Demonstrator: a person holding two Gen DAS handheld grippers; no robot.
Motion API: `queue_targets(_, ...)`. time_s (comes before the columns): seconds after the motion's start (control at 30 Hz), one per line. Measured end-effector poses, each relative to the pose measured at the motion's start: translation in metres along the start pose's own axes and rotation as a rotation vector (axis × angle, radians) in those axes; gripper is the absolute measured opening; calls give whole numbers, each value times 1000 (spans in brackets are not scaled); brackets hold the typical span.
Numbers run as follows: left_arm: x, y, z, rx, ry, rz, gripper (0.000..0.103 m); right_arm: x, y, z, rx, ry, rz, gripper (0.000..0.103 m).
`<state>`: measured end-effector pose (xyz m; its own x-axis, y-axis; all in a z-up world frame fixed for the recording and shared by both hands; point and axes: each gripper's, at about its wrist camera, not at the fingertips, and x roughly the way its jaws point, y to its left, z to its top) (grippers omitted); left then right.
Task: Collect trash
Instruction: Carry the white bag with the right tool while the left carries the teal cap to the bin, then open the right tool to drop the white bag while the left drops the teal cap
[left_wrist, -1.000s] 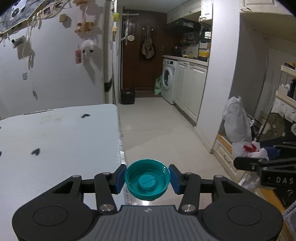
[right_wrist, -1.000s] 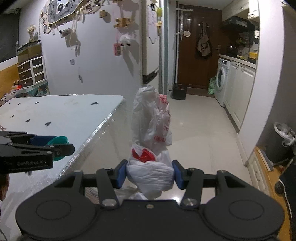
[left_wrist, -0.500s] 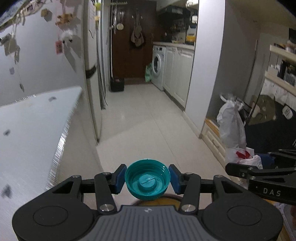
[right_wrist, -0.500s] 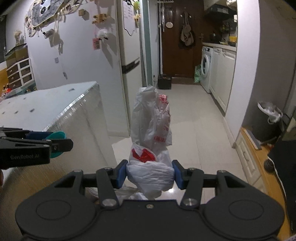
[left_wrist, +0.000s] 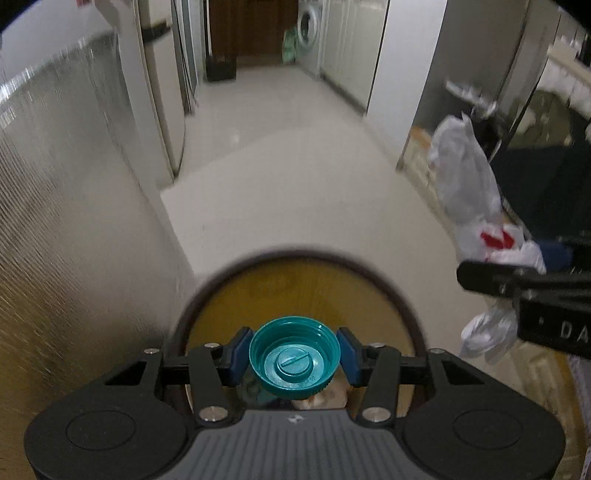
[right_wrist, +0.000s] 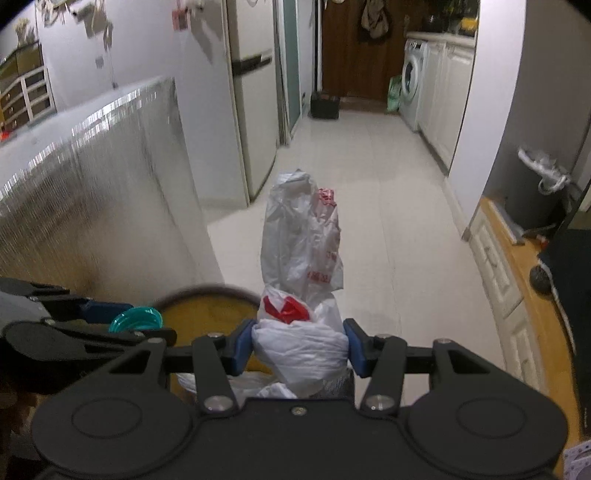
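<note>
My left gripper (left_wrist: 294, 356) is shut on a teal bottle cap (left_wrist: 294, 357), its hollow side facing the camera. It hangs over the mouth of a round bin (left_wrist: 299, 291) with a dark rim and a yellow liner. My right gripper (right_wrist: 300, 347) is shut on a crumpled white plastic bag (right_wrist: 301, 266) with red print that sticks up from the pads. In the right wrist view the bin (right_wrist: 207, 306) lies to the left of the bag, with the left gripper (right_wrist: 122, 326) and its cap (right_wrist: 136, 318) above it. The bag (left_wrist: 469, 199) and right gripper (left_wrist: 509, 273) show at the right of the left wrist view.
A silver foil-covered table side (right_wrist: 92, 192) rises on the left. A fridge (right_wrist: 251, 92) stands behind it. Pale floor tiles (left_wrist: 288, 177) run to a dark door, a washing machine (right_wrist: 410, 81) and white cabinets (right_wrist: 447, 92). A wooden ledge (right_wrist: 517, 288) and a second grey bin (right_wrist: 532, 192) are at the right.
Both grippers have dropped from table height and tilted down towards the floor. The round bin has come into view under the cap. Both grips are unchanged.
</note>
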<state>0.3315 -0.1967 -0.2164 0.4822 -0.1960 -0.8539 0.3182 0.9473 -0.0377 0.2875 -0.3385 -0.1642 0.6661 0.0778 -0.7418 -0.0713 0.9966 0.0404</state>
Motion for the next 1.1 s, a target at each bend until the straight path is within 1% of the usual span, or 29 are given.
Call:
queue_targets(0.13,30,6,-13,2,82,-3,50,31,10,-7,-17,72,13,52)
queue_targets(0.3,59,11,-28,53,179,-13,51,69,26,-10,-77,159,35,53)
queue_targets(0.43,71,12,-37,88,220,-28,51,96,43,-12,-146,237,55,53)
queue_targets(0.6,81,12,-42,137,248,-38,51,128,56,-12,-183,324,49,53)
queue_targets(0.67,86,13,-44,146,255,-43,56,140,60,-13,-196,354,44,53)
queue_targets(0.73,89,11,-47,156,256,-37,80,150,62,-13,-195,370,43,55)
queue_targets(0.77,89,11,-47,166,250,-33,83,154,62,-13,-187,375,44,61)
queue_targets(0.8,88,11,-48,170,248,-32,85,157,62,-12,-177,379,46,64)
queue_targets(0.87,87,12,-47,164,252,-37,87,156,62,-12,-167,371,57,76)
queue_targets(0.9,85,11,-46,161,253,-42,91,155,63,-12,-164,370,61,80)
queue_targets(0.93,86,11,-46,159,255,-46,95,154,62,-12,-162,371,63,80)
queue_targets(1.0,83,11,-46,154,256,-53,99,154,59,-11,-157,370,68,82)
queue_targets(1.1,80,10,-49,139,253,-65,101,148,54,-10,-132,361,83,90)
